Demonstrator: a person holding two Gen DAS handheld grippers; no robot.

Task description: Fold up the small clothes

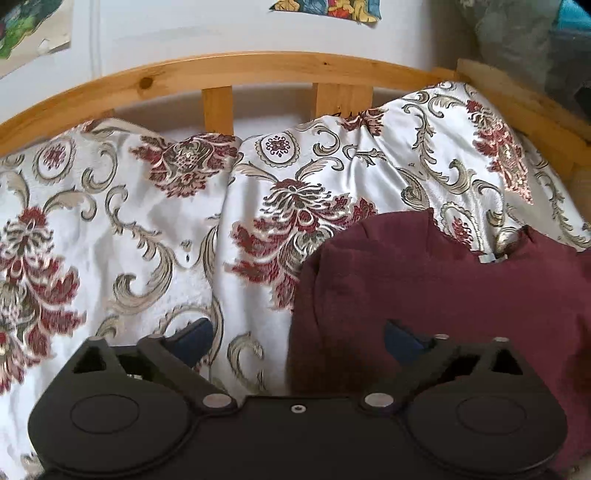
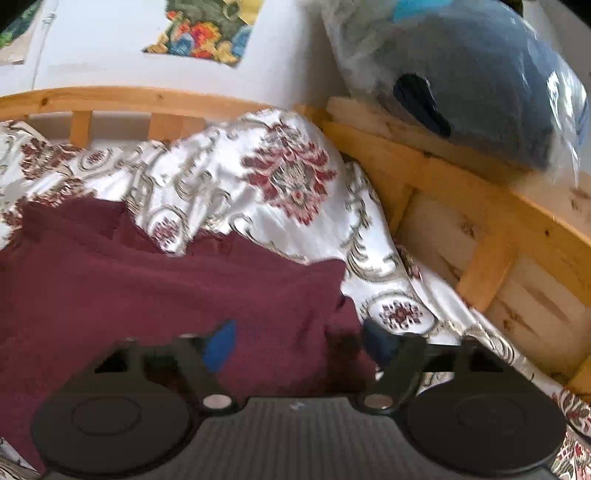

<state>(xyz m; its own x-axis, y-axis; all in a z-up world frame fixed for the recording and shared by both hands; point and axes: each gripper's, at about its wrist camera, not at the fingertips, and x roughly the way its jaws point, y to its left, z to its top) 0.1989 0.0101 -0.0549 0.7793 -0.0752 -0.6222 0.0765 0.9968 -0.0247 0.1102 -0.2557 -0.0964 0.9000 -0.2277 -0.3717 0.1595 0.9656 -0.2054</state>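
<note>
A maroon garment (image 1: 443, 288) lies on a white bedspread with a red and gold floral pattern (image 1: 147, 229). In the left wrist view it fills the lower right, and my left gripper (image 1: 299, 338) is open over the garment's left edge, its right blue pad (image 1: 400, 341) above the cloth and its left pad (image 1: 194, 338) above the bedspread. In the right wrist view the garment (image 2: 166, 280) fills the lower left. My right gripper (image 2: 301, 341) is open over the garment's right edge, with cloth showing between its pads.
A wooden bed rail (image 1: 229, 70) with slats runs along the back against a white wall with posters (image 2: 207, 29). On the right a wooden side frame (image 2: 480, 221) rises, with a grey bagged bundle (image 2: 480, 81) on top of it.
</note>
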